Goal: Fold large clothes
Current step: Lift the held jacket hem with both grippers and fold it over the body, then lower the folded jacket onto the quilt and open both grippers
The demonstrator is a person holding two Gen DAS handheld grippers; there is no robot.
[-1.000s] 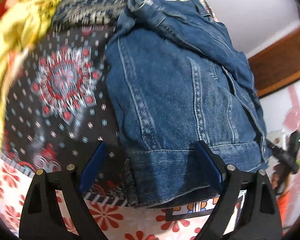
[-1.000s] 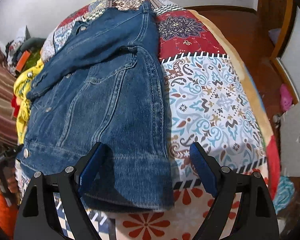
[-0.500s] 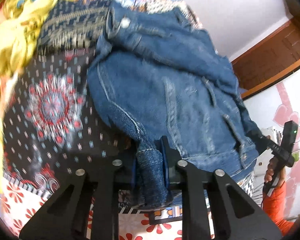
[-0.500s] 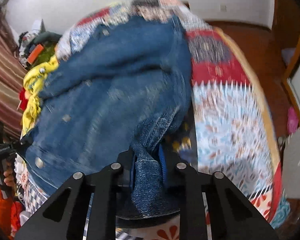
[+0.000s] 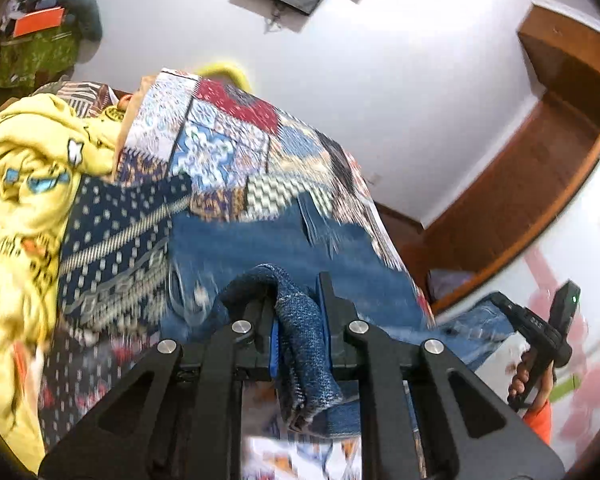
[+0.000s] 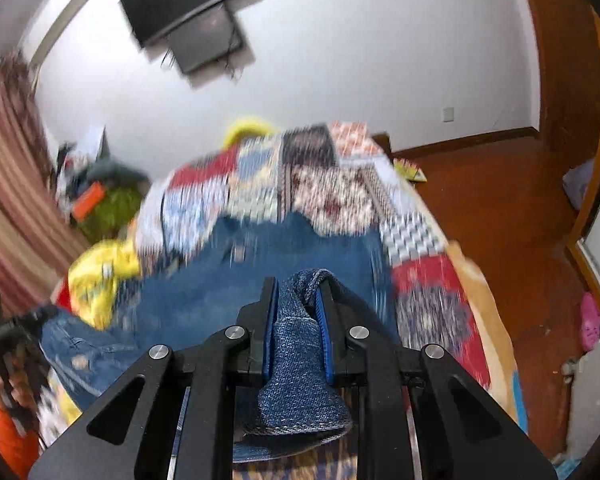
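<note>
yellow garment (image 5: 32, 200): we see it heaped at the bed's left edge
left gripper (image 5: 298, 320): fingers clamped on a denim jacket (image 5: 260, 248) hem fold
denim jacket: we see it on the patchwork bedspread (image 5: 228, 152), near edge raised
right gripper (image 6: 298, 312): fingers clamped on the jacket's other hem fold
floor (image 6: 500, 208): wood, right of bed

Your path over the far half of the bed (image 6: 424, 296) is open: only the patchwork cover lies flat there. Along the bed's left edge a heap of yellow clothes (image 5: 28, 184) blocks you. Off the right edge the wooden floor (image 6: 500, 216) gives free room. A screen (image 6: 188, 8) hangs on the wall, well above.
</note>
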